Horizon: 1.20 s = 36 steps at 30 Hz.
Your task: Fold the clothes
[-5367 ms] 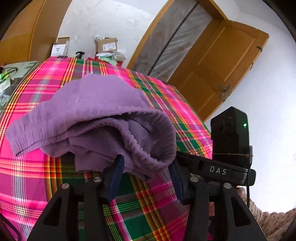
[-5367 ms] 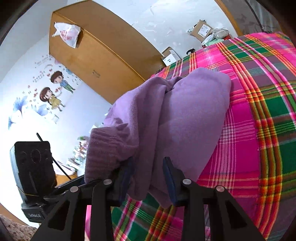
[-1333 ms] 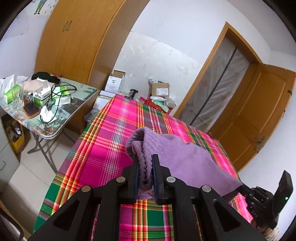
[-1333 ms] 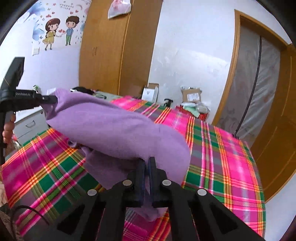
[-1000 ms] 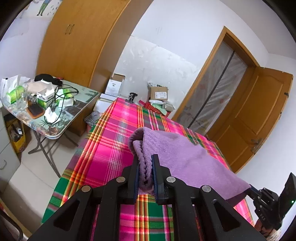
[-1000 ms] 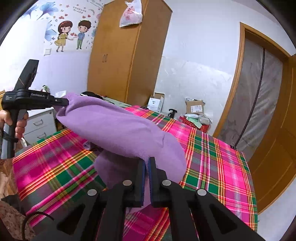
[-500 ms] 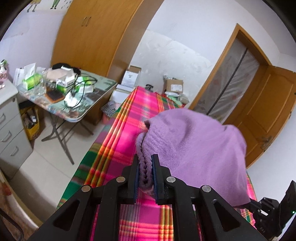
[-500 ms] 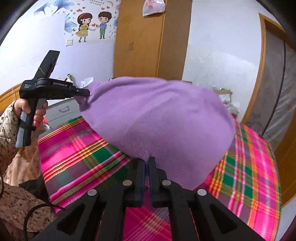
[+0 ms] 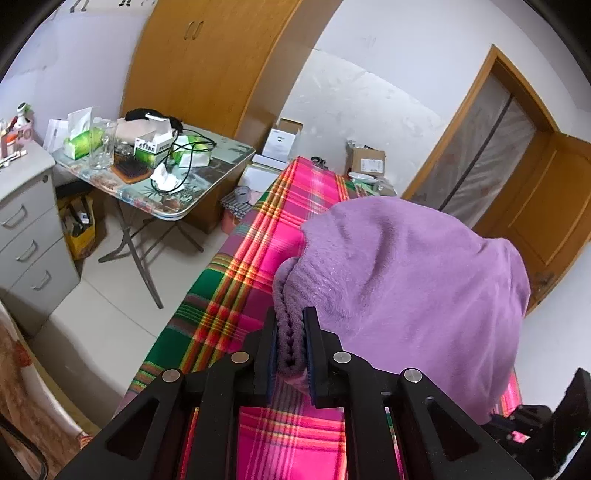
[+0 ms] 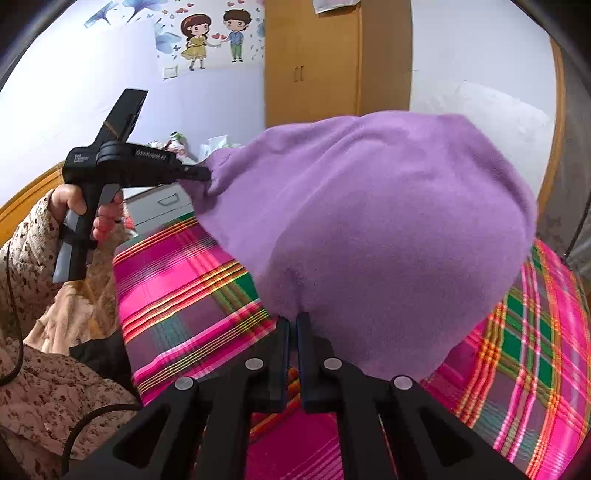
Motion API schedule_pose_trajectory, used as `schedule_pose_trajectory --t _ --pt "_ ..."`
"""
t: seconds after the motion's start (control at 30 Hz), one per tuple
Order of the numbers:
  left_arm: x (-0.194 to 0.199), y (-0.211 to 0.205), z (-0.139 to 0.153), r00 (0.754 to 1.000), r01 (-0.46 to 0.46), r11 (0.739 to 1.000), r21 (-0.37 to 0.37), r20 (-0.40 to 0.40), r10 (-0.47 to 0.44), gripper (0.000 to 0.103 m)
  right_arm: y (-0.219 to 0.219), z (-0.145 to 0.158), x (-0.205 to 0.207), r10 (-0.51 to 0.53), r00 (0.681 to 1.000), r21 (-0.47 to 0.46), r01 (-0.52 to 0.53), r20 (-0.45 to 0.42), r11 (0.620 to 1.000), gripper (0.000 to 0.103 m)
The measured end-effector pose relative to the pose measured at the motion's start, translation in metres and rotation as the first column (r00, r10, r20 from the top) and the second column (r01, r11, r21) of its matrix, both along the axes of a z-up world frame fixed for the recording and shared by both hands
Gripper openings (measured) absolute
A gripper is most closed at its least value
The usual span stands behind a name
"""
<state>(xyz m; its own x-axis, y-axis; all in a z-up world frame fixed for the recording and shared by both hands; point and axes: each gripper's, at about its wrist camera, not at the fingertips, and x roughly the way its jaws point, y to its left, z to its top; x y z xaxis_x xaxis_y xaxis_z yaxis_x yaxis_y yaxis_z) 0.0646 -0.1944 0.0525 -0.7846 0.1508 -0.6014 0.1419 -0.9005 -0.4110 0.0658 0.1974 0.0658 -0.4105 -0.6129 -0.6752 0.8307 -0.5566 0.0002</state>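
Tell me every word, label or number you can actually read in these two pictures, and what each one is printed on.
"GenRobot.AI": white lettering on the side of the black left tongs, seen from the right wrist view.
Small white print on the rear of the same handle: too small to read.
Green and white boxes on the side table: printing blurred, unreadable.
White carton and brown carton by the wall: labels unreadable.
Cartoon wall sticker: no readable text.

A bed covered by a pink, green and yellow plaid sheet (image 9: 295, 206) is seen in the middle. To its left, a folding counter (image 9: 218, 177) is loaded with tissue boxes (image 9: 79, 138), a glass jar (image 9: 101, 149), a hairbrush (image 9: 131, 171) and cables. A grey drawer unit (image 9: 26, 236) is placed nearer on the left. Cardboard boxes (image 9: 365, 160) are stacked at the far wall, beside a wooden wardrobe (image 9: 207, 62). A cartoon couple sticker (image 10: 212, 37) is fixed to the wall.
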Motion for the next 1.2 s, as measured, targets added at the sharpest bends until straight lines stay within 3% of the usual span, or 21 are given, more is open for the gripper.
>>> schedule_pose_trajectory --t 0.37,0.63,0.83,1.03,1.13,1.2 --pt "0.022 0.003 0.035 0.991 -0.069 0.996 -0.062 -0.120 0.061 0.018 -0.015 -0.019 0.007 0.080 0.995 0.048 -0.083 0.054 0.995 0.004" --pt "0.005 0.033 0.048 0.986 0.048 0.997 -0.055 -0.158 -0.056 0.018 -0.020 -0.024 0.009 0.088 0.993 0.060 -0.094 0.084 0.994 0.007" --pt "-0.017 0.067 0.054 0.970 0.171 0.983 -0.067 -0.161 -0.180 0.024 0.000 0.000 0.011 0.075 0.996 0.032 -0.076 0.043 0.997 0.010" --pt "-0.033 0.096 0.048 0.955 0.259 0.962 -0.090 -0.126 -0.269 0.026 0.047 0.033 -0.014 -0.066 0.998 -0.100 0.068 0.021 0.993 0.013" --pt "-0.037 0.106 0.044 0.946 0.300 0.952 -0.063 -0.105 -0.305 0.027 0.074 0.036 -0.035 -0.210 0.977 -0.144 0.214 0.043 0.966 0.030" --pt "-0.038 0.117 0.043 0.929 0.355 0.934 -0.048 -0.093 -0.358 0.037 0.088 0.031 -0.050 -0.279 0.955 -0.180 0.294 0.105 0.939 0.037"
